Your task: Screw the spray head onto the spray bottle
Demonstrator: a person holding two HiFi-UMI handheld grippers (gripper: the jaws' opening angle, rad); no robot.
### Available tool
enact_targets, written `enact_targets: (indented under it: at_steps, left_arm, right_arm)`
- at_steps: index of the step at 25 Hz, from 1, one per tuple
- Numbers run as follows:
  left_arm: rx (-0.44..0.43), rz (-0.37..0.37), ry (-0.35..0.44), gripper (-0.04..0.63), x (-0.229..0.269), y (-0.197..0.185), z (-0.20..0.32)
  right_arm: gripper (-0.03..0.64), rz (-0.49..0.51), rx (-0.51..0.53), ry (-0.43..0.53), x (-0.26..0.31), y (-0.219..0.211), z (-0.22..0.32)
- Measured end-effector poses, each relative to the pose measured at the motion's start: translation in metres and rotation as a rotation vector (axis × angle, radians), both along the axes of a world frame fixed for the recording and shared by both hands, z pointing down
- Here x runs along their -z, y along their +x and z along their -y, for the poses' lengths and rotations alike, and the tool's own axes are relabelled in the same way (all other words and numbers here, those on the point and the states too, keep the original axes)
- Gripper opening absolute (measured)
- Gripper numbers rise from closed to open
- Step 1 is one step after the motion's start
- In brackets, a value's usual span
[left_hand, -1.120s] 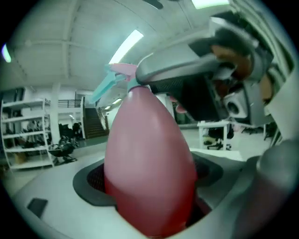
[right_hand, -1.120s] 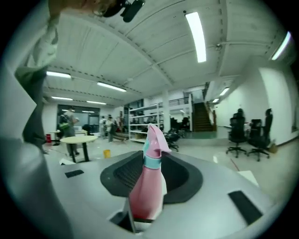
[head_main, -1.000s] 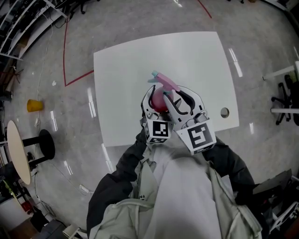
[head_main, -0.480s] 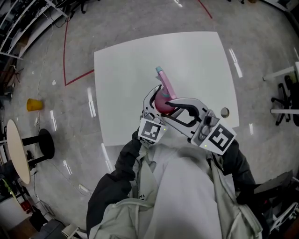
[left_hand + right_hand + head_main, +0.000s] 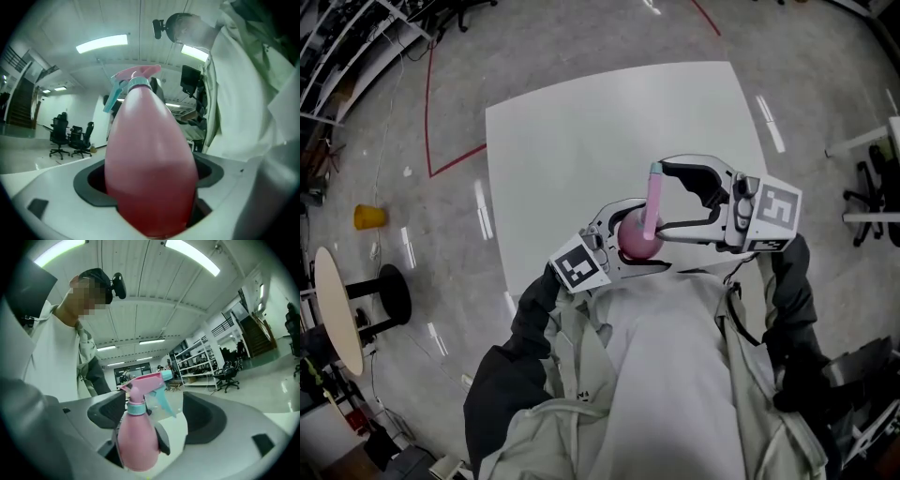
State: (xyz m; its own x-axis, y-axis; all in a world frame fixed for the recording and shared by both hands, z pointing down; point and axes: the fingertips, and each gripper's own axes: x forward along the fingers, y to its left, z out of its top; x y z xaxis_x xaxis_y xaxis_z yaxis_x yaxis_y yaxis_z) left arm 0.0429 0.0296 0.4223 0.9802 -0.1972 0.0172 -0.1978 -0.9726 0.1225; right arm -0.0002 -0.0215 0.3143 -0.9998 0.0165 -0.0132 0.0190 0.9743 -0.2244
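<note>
Pink spray bottle (image 5: pixel 634 244) is pinched by its belly in the left tongs (image 5: pixel 628 238), held up off the white table (image 5: pixel 572 131), close to the person (image 5: pixel 656 356). Left gripper view: dark pads (image 5: pixel 91 187) press on both sides of the body, with the teal collar (image 5: pixel 139 84) and spray head (image 5: pixel 137 74) on top of the neck. Right tongs (image 5: pixel 664 199) come in from the right, spread wide. The spray head stands between their tips, nearer one pad, and neither pad presses on it. Their jaws have just been opening

vs a second ago: both tongs were bunched over the table's near edge, marker cubes (image 5: pixel 577 266) side by side, right tongs closed in around the spray head, nozzle aimed up-left in the head view. Now the cubes are well apart, the right tongs are swung out to the right, and the nozzle (image 5: pixel 655 170) points straight up the frame

Hard to read: the bottle base is cut off at the bottom of the left gripper view. The head view shows little of the body behind the left tongs. Can't tell whether the collar is threaded fully home
</note>
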Motion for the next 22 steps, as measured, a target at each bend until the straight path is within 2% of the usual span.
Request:
enact_targets:
  at_steps: [3, 5, 6, 8, 10, 12, 14, 15, 16, 18, 20, 22]
  left_arm:
    - [-0.056, -0.016, -0.020, 0.474, 0.002, 0.009, -0.011]
    - [-0.036, -0.016, -0.022, 0.474, 0.002, 0.009, -0.007]
    - [0.003, -0.011, -0.029, 0.474, 0.002, 0.007, 0.000]
    - [0.140, 0.019, -0.035, 0.474, -0.005, -0.004, 0.026]
    - [0.289, 0.084, -0.010, 0.474, -0.016, -0.019, 0.055]
    - [0.397, 0.122, 0.012, 0.474, -0.019, -0.028, 0.073]
    - [0.503, 0.132, -0.029, 0.474, -0.019, -0.038, 0.088]
    - [0.564, 0.161, -0.056, 0.474, -0.021, -0.045, 0.095]
    - [0.623, 0.207, -0.067, 0.474, -0.024, -0.051, 0.102]
    - [0.707, 0.297, -0.030, 0.474, -0.025, -0.058, 0.112]
    - [0.738, 0.346, 0.029, 0.474, -0.020, -0.058, 0.115]
    - [0.735, 0.362, 0.080, 0.474, -0.016, -0.055, 0.115]
  right_arm:
    - [0.362, 0.023, 0.054, 0.019, 0.005, -0.004, -0.003]
    - [0.360, 0.030, 0.071, 0.035, 0.011, -0.008, -0.007]
    - [0.354, 0.021, 0.043, 0.049, 0.012, -0.009, -0.005]
    - [0.247, 0.001, -0.100, 0.093, 0.013, -0.008, 0.012]
    - [0.072, -0.029, -0.264, 0.117, 0.011, -0.005, 0.028]
    - [0.069, -0.115, -0.365, 0.153, 0.003, -0.007, 0.032]
    - [0.067, -0.249, -0.427, 0.207, -0.011, -0.013, 0.029]
    - [0.067, -0.298, -0.460, 0.214, -0.017, -0.015, 0.029]
    - [0.067, -0.309, -0.495, 0.197, -0.020, -0.017, 0.028]
    - [0.069, -0.250, -0.542, 0.131, -0.018, -0.021, 0.026]
    - [0.072, -0.210, -0.538, 0.106, -0.011, -0.026, 0.020]
    - [0.086, -0.198, -0.482, 0.118, -0.005, -0.033, 0.008]
